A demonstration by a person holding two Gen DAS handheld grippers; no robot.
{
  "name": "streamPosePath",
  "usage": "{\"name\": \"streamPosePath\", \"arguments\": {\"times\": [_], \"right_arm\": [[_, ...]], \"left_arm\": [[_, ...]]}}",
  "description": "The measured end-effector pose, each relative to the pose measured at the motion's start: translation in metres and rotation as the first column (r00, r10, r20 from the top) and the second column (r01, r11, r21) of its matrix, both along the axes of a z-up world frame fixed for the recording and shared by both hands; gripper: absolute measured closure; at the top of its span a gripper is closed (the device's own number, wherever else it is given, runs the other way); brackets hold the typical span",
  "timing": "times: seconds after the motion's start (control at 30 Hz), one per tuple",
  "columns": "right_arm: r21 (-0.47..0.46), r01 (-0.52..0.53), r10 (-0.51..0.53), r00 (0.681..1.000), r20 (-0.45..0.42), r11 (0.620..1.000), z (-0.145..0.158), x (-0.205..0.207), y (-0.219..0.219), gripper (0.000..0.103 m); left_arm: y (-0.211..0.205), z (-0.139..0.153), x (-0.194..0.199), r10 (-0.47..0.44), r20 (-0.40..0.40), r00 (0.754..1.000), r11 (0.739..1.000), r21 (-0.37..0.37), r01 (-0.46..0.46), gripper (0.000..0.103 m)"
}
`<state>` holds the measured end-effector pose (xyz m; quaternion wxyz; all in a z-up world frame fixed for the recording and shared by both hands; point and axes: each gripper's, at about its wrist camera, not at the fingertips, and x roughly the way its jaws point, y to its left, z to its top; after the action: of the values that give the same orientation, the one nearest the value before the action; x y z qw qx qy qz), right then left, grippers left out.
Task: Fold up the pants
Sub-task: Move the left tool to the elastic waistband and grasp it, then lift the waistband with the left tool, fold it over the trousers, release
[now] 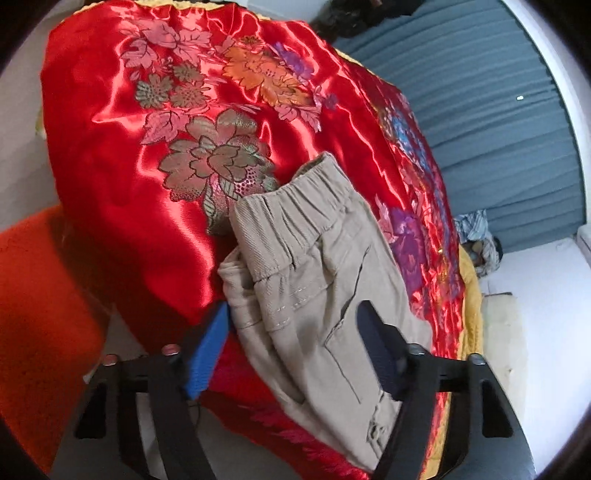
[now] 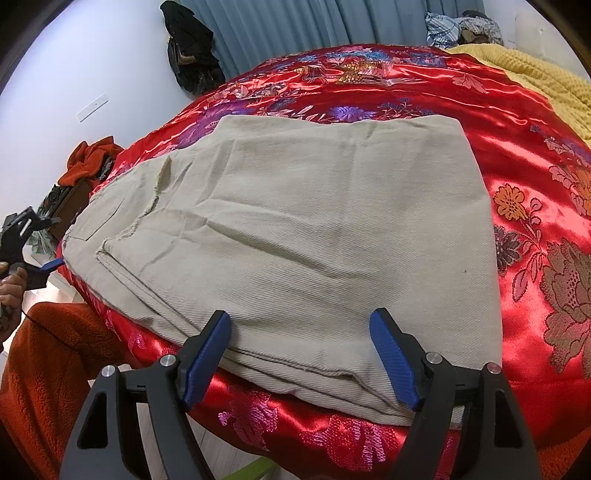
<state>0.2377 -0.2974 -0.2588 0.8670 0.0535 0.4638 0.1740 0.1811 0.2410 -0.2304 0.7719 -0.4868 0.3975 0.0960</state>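
Far left in the right wrist view, a hand (image 2: pixel 9 291) grips the left gripper (image 2: pixel 51 264) beside the bed's edge, one blue fingertip just at the corner of the khaki pants (image 2: pixel 295 236), above an orange fleece sleeve (image 2: pixel 55 362). Behind it, an orange-red garment (image 2: pixel 92 158) sits heaped on a dark cabinet, and a black bag (image 2: pixel 192 55) hangs on the white wall beside the blue curtain (image 2: pixel 295 22).

Centre now: the pants lie folded flat on the red satin bedspread (image 2: pixel 535 166), its flower embroidery shining. The right gripper (image 2: pixel 301 354) stands over their near edge with its fingers (image 2: pixel 205 360) spread wide, the fabric lying between them; no pad presses on the cloth, so it is released. Off to the right, a yellow blanket (image 2: pixel 535 74) peeks out from under the satin.

Over to the left wrist view: the left gripper (image 1: pixel 291 328) straddles the waistband end of the pants (image 1: pixel 314 266), elastic gathers and a pocket seam showing. Its fingers (image 1: pixel 207 354) stand apart, the left pad just beside the fold's edge, the right one above the fabric; they are not clenched on the cloth, from what shows. The bedspread (image 1: pixel 129 155) fills the view behind, the curtain (image 1: pixel 498 110) on the right.
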Motion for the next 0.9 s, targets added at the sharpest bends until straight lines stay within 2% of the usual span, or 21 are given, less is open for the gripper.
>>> {"name": "streamPosePath", "arguments": {"times": [0.03,0.13,0.3,0.33,0.5,0.57,0.6,0.63,0.7,0.73,0.83,0.9], "right_arm": [[0.000,0.000,0.000,1.000,0.000,1.000,0.000,0.000,0.000,0.025],[0.000,0.000,0.000,1.000,0.000,1.000,0.000,0.000,0.000,0.025],[-0.002,0.000,0.000,1.000,0.000,1.000,0.000,0.000,0.000,0.025],[-0.002,0.000,0.000,1.000,0.000,1.000,0.000,0.000,0.000,0.025],[-0.002,0.001,-0.001,1.000,0.001,1.000,0.001,0.001,0.000,0.025],[-0.002,0.001,-0.001,1.000,0.001,1.000,0.001,0.001,0.001,0.025],[-0.001,0.001,-0.001,1.000,0.001,1.000,0.001,0.001,0.001,0.025],[-0.002,0.002,-0.002,1.000,0.001,1.000,0.001,0.001,0.001,0.025],[0.000,0.002,-0.002,1.000,0.001,1.000,0.001,0.001,0.001,0.025],[0.000,0.002,-0.002,1.000,0.001,1.000,0.001,0.001,0.001,0.025],[-0.001,0.002,-0.002,1.000,0.001,1.000,0.001,0.001,0.001,0.025],[-0.001,0.001,-0.001,1.000,0.001,1.000,0.001,0.001,0.001,0.025]], "left_arm": [[-0.001,0.000,-0.001,0.005,0.000,1.000,1.000,0.010,-0.005,0.039],[0.000,-0.004,-0.001,0.010,0.002,1.000,1.000,0.013,-0.010,0.039],[-0.002,-0.016,0.012,-0.001,-0.015,1.000,1.000,0.014,0.002,0.024],[-0.006,-0.014,0.016,-0.009,-0.017,1.000,0.999,0.034,0.010,0.019],[-0.026,0.000,0.033,-0.042,-0.088,0.995,0.984,0.168,0.057,0.021],[-0.031,0.009,0.033,-0.039,-0.109,0.993,0.971,0.229,0.063,0.036],[-0.031,0.011,0.031,-0.036,-0.113,0.993,0.968,0.244,0.063,0.040],[-0.030,0.014,0.029,-0.030,-0.117,0.993,0.964,0.260,0.059,0.052],[-0.026,0.016,0.024,-0.035,-0.109,0.993,0.965,0.254,0.062,0.063],[-0.024,0.018,0.021,-0.024,-0.112,0.993,0.962,0.268,0.053,0.079],[-0.022,0.024,0.017,-0.029,-0.090,0.996,0.965,0.258,0.052,0.082],[-0.027,0.032,0.015,-0.026,-0.080,0.996,0.959,0.280,0.047,0.084]]}}
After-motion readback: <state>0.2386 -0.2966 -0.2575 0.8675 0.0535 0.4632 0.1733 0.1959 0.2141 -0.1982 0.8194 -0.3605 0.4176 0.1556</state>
